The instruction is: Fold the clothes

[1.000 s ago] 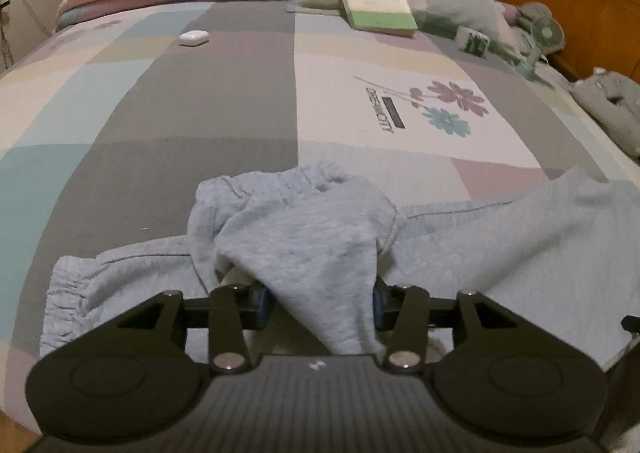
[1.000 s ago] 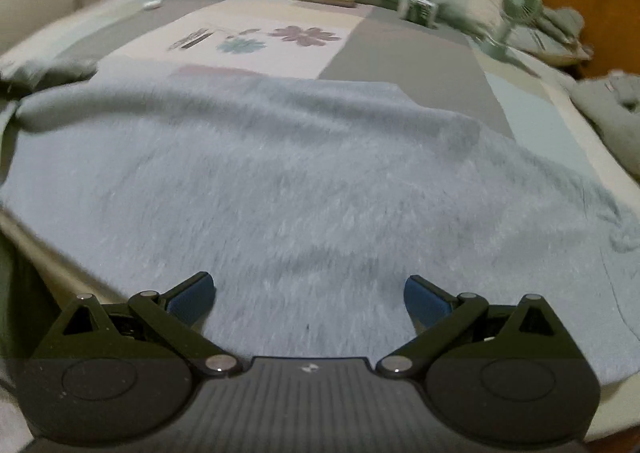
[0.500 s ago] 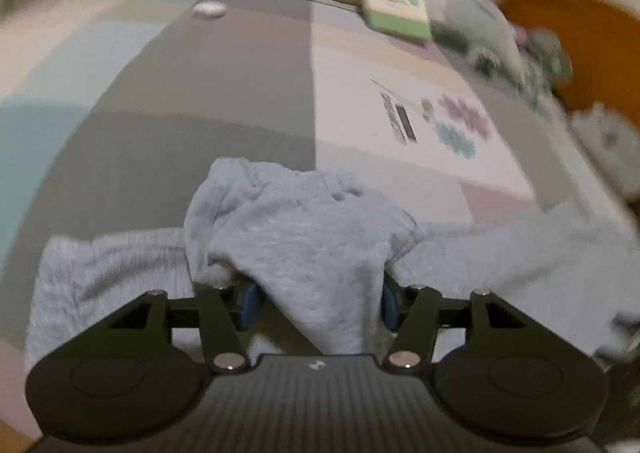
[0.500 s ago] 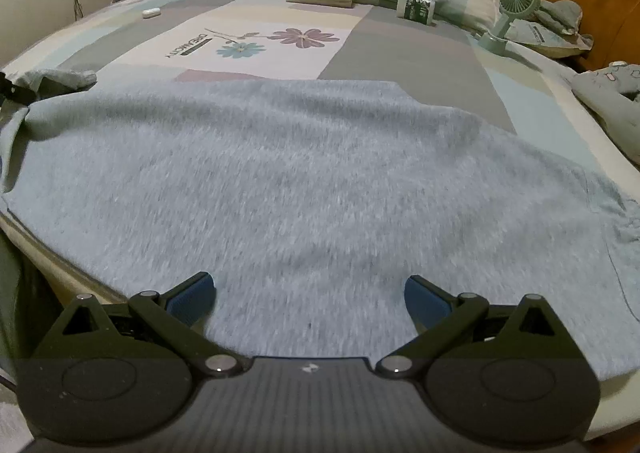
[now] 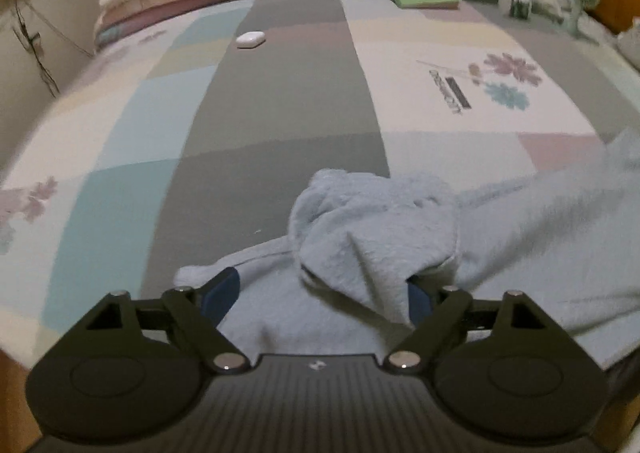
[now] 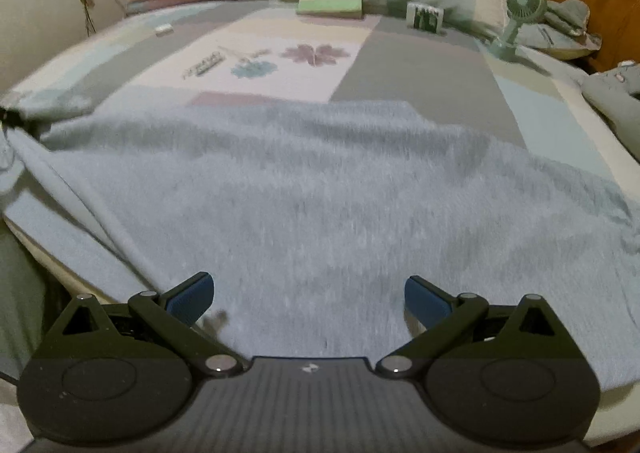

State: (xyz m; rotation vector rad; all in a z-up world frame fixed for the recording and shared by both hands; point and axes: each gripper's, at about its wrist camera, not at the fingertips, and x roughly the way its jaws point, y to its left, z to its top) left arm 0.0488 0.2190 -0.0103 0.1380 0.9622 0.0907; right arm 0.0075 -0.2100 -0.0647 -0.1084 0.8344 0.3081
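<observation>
Left gripper (image 5: 320,295) has just been opening wide, letting go of the bunched sleeve (image 5: 376,237) so it rests on the blue top (image 6: 320,189). Right gripper (image 6: 306,297) hangs spread over that top, holding nothing.

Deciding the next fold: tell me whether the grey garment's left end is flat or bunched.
Bunched. The grey garment humps up in a crumpled fold ahead of the left gripper, whose jaws have just been opening, no longer clamping it.
</observation>
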